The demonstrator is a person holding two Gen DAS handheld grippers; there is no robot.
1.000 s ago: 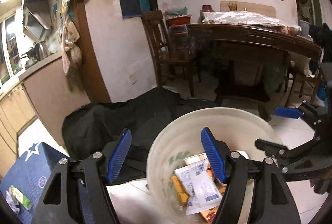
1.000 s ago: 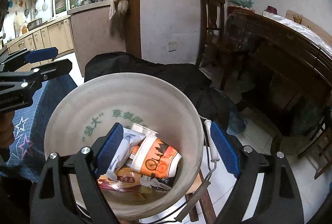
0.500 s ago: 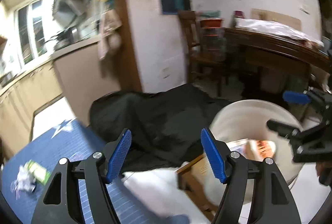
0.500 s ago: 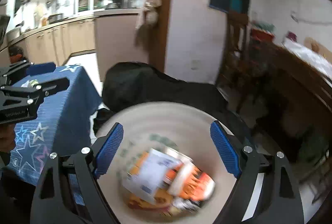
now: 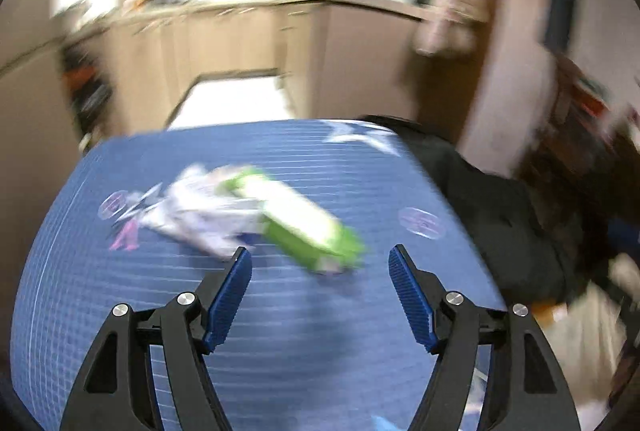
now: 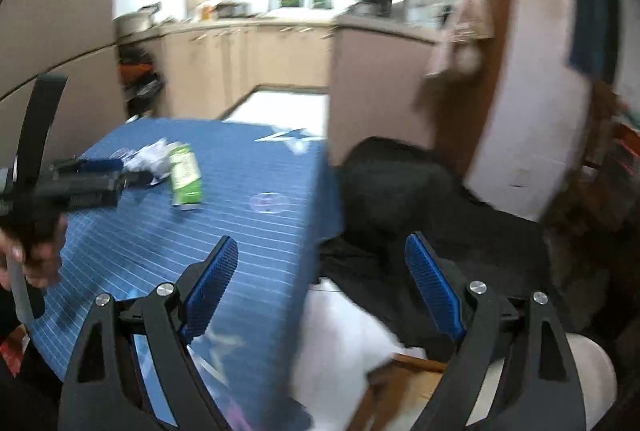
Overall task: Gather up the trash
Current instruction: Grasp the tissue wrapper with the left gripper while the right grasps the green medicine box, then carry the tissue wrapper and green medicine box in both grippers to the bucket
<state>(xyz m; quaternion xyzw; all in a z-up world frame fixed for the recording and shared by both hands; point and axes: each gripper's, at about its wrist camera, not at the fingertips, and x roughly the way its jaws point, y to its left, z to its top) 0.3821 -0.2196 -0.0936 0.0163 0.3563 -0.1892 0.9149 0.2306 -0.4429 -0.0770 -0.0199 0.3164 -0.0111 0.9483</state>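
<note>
**Both tools empty, and you are lined up on the trash left on the blue cloth.**

Left wrist view: your left tool [image 5: 320, 263] stands wide open with nothing between its blue pads. Just ahead of it a flat green-and-white carton [image 5: 296, 219] lies on the blue striped, star-printed surface [image 5: 320, 335], touching a crumpled white wrapper [image 5: 200, 215] on its left side. The picture is blurred, so I cannot read the carton's exact edges. Judging by this, you are on the reach step: bring the pads down either side of the carton's near end, then close.

Right wrist view: your right tool [image 6: 320, 267] is also spread open and holds nothing, hanging over the surface's right edge beside a black cloth heap [image 6: 420, 215]. The cream plastic bucket [image 6: 592, 367] shows only at the lower right corner; that is probably where the carton should end up.
</note>
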